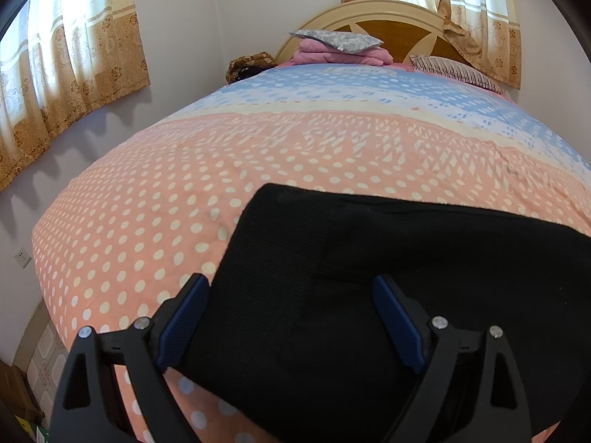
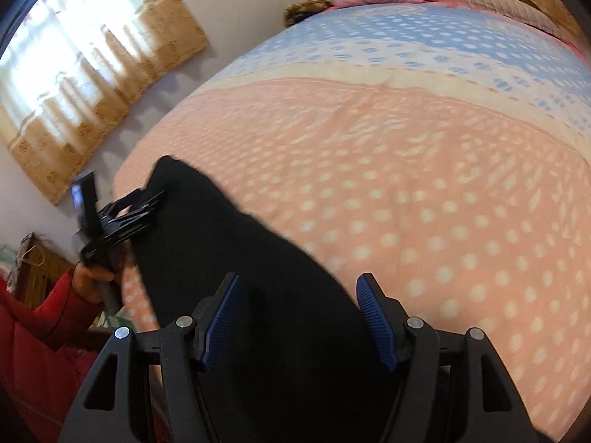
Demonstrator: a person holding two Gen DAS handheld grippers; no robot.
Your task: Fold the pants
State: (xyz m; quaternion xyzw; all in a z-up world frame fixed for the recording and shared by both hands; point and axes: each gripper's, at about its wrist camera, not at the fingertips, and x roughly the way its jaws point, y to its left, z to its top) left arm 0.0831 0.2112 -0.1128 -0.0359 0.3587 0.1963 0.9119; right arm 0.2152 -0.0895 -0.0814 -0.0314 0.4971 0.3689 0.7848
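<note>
Left claw (image 1: 291, 317) standing wide over the near left end of the black knit pants (image 1: 406, 265), blue ribbed pads (image 1: 184, 317) clear of the cloth, nothing gripped. Pants lying flat as a folded band across the near part of the pink and blue dotted bedcover (image 1: 258, 140), a layered edge showing in the dark cloth. Right claw (image 2: 299, 317) set about half open above the same dark fabric further right, pads apart from it as far as can be told through the blur. By judgement, a fold just laid, both claws empty. Next: closing on one end's edge, lifting and carrying it over the other end, edges matched, without dragging the layer beneath.
</note>
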